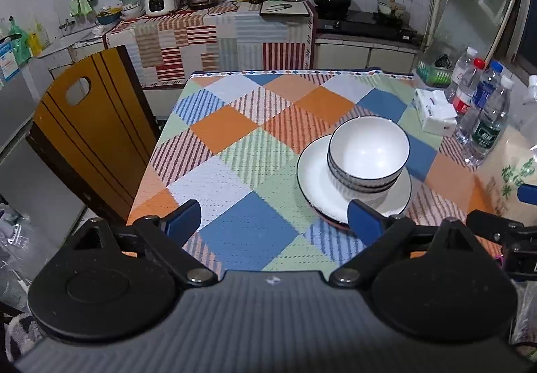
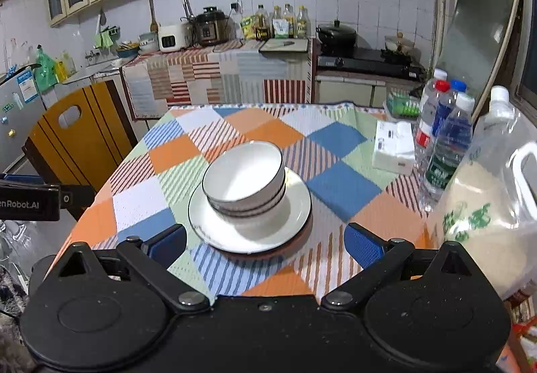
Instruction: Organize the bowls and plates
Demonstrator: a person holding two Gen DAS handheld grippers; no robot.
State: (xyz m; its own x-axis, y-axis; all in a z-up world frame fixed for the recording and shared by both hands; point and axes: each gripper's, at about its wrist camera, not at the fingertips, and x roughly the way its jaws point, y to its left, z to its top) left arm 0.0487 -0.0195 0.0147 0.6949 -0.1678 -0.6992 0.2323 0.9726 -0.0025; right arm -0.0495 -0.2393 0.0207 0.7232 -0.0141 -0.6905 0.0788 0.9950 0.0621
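A stack of white bowls with dark rims [image 1: 367,151] [image 2: 244,181] sits on a stack of white plates [image 1: 319,185] [image 2: 295,205] on the patchwork tablecloth [image 1: 241,145] [image 2: 335,185]. My left gripper [image 1: 273,222] is open and empty, hovering above the cloth to the left of and nearer than the plates, its right finger overlapping the plate rim in view. My right gripper [image 2: 265,244] is open and empty, its fingers either side of the near plate rim, above it.
Water bottles [image 1: 483,111] [image 2: 443,145], a tissue pack [image 1: 436,111] [image 2: 392,148] and a large rice jug [image 2: 493,218] crowd the table's right side. A wooden chair [image 1: 87,135] [image 2: 77,138] stands at the left. The kitchen counter lies beyond.
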